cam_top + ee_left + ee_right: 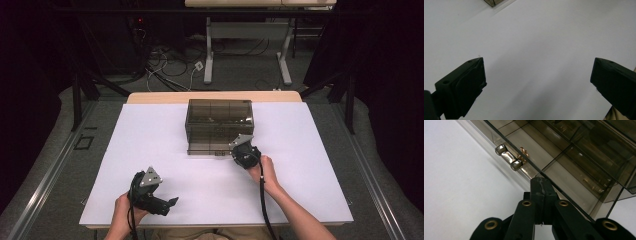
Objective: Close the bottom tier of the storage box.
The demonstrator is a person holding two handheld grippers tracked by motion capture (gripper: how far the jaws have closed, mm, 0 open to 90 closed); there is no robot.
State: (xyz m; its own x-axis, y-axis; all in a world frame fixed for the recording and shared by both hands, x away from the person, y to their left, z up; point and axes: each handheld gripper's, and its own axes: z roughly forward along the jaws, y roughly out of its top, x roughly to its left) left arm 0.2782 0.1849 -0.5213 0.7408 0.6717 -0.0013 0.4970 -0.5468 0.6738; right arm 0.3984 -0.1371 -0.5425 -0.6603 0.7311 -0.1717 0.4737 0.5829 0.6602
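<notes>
I saw the white table [165,150] filling the middle of the high view, and on it, just above centre, sat the smoky transparent compartment box [219,126], its lid down and its dividers showing through. My right gripper [239,148] was at the box's lower right corner, touching its front edge. In the right gripper view its jaws were clenched flat together, their tips against the lid's front rim near the lower centre of the frame, and I could not tell whether the rim was pinched between them. My left gripper [172,202] lay low at the lower left of the high view, well apart from the box, its jaws released and spread wide over bare table. The box's small metal handle [508,157] gleamed at the upper left of the right gripper view.
</notes>
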